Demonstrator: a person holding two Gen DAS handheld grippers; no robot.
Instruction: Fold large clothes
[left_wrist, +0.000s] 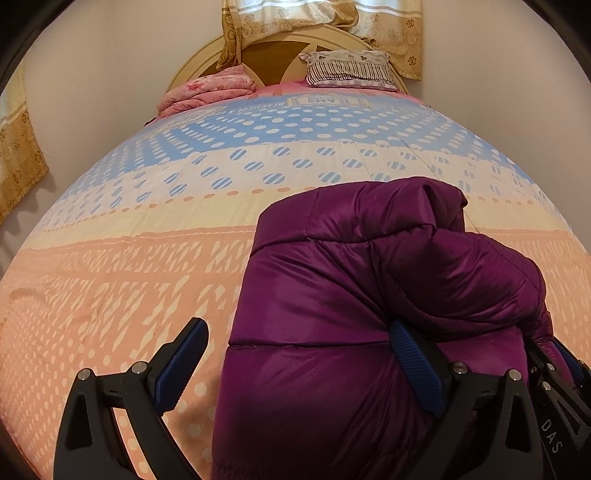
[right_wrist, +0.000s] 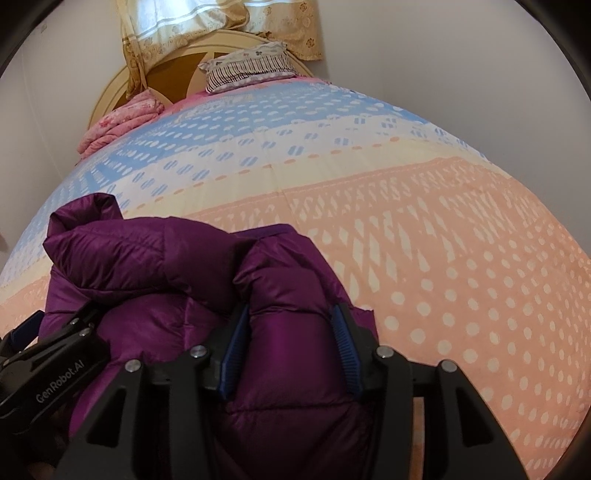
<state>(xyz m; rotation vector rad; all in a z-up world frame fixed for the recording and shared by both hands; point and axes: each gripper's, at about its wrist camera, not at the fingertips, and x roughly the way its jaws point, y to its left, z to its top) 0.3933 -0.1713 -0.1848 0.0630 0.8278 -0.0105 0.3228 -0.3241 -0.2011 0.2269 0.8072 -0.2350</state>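
Purple jacket lies bundled on the bed's near edge; my right tool clenches a puffy fold (loosening slightly), left tool released. I'd let go gently, then flatten.

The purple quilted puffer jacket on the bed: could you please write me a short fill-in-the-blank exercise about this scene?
1. The shiny quilted puffer jacket is ____ in colour.
2. It lies on the dotted bedspread's ____ band.
3. A fold of the jacket sits between the fingers of the ____ gripper.
4. By the headboard, a striped pillow lies beside a folded ____ blanket.

Missing words: purple; peach; right; pink
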